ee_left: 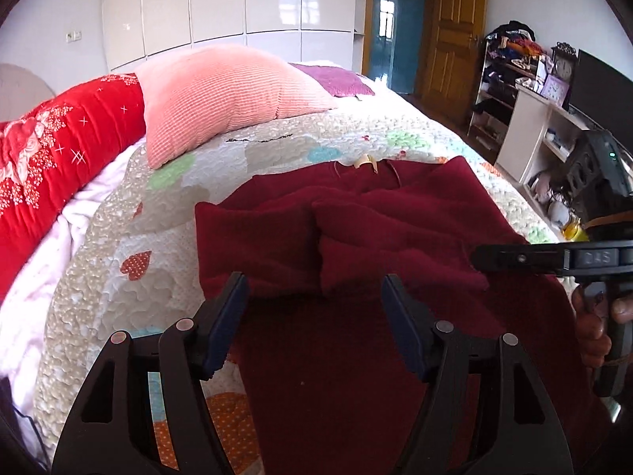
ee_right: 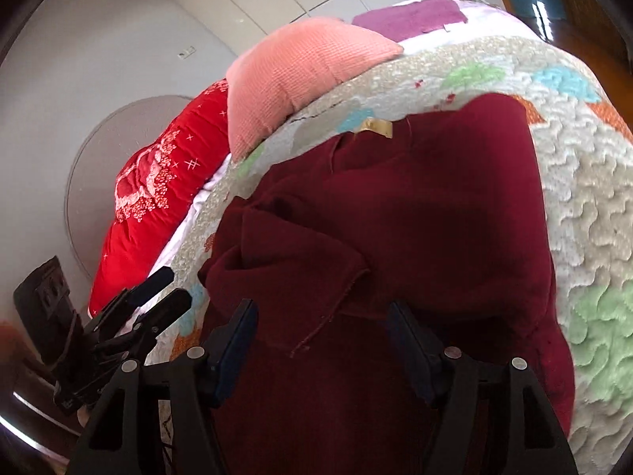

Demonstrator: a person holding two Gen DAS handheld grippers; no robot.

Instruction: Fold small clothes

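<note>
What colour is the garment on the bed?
Dark maroon garment, plain; clearest in the left wrist view.

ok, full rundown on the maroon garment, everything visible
The maroon garment is a dark red, fleecy-looking top lying flat on the patchwork quilt. Both sleeves are folded across the body, cuffs meeting near the middle. A tan neck label sits at the far edge; a raw hem edge shows near the right gripper. Both grippers hover open above it; neither holds it.

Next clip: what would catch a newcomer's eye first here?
The dark red garment dominates, spread on the patchwork quilt with both sleeves folded inward. Behind it a pink pillow leans beside a bright red floral cushion. The left tool and right tool hover open over its near edge.
</note>
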